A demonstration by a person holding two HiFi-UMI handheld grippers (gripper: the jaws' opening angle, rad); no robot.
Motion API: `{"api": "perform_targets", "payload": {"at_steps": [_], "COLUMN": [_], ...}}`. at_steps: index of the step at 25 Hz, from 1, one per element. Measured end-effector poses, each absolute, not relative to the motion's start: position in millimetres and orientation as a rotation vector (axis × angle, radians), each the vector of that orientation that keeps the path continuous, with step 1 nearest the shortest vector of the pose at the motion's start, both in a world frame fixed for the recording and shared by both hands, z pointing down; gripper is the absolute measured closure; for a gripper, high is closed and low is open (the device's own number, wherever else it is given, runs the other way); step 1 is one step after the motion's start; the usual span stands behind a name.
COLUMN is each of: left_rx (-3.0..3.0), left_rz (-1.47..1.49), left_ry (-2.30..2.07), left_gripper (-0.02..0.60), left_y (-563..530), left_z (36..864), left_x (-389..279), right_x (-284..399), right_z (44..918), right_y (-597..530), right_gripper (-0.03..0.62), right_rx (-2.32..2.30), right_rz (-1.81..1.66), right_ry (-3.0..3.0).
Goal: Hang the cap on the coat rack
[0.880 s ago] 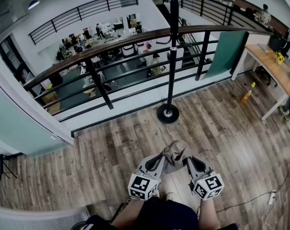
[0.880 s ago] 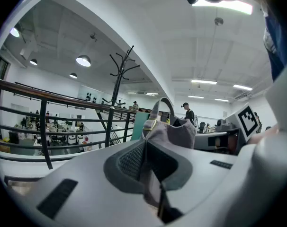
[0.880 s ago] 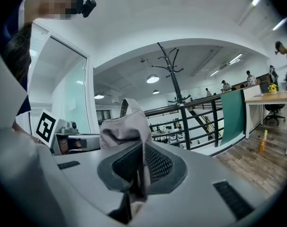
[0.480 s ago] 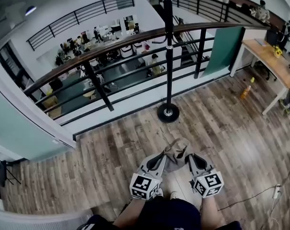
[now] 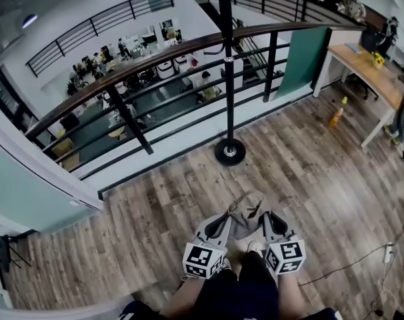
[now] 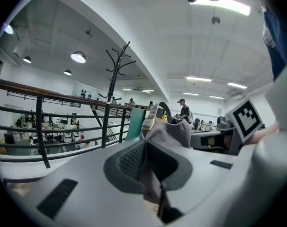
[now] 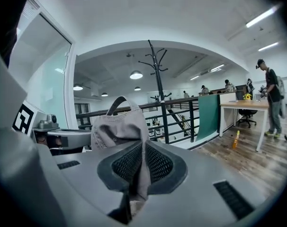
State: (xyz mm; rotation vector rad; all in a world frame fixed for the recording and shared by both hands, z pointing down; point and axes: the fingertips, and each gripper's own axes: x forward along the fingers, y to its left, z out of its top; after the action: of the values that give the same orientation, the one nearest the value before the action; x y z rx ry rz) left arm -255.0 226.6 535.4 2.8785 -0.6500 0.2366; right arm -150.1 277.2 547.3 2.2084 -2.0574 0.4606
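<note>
Grey cap [image 5: 244, 212], one, spans two grippers: left gripper [image 5: 226, 220] clamped on its left edge, right gripper [image 5: 263, 219] clamped on its right. One rack [image 5: 227, 79] stands ahead of both.

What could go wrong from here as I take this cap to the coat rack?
The left gripper and right gripper pinch only thin folds of the cap; the fabric could slip out during the lift.
The coat rack stands close to the railing, with an open floor below; a missed hook might drop the cap over it.
Its small round base may wobble if bumped.
</note>
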Motion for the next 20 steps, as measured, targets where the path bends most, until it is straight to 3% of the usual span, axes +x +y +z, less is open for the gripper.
{"api": "perform_targets", "payload": {"at_steps": [10,20], "left_rx": [2.834,2.811], "left_rz": [0.286,0.303], "left_ry": [-0.706,-0.812], "left_gripper": [0.56,0.56], "left_y": [205,147], "left_z": [552,550], "left_x": [-227,-130], "right_x": [-120,-22], "right_z": [563,562], "right_y": [246,181], "right_gripper": [0.559,0.559], "right_rx": [2.158,2.05], "right_rz": [0.461,0.416], "right_ry": [-2.057,-2.135]}}
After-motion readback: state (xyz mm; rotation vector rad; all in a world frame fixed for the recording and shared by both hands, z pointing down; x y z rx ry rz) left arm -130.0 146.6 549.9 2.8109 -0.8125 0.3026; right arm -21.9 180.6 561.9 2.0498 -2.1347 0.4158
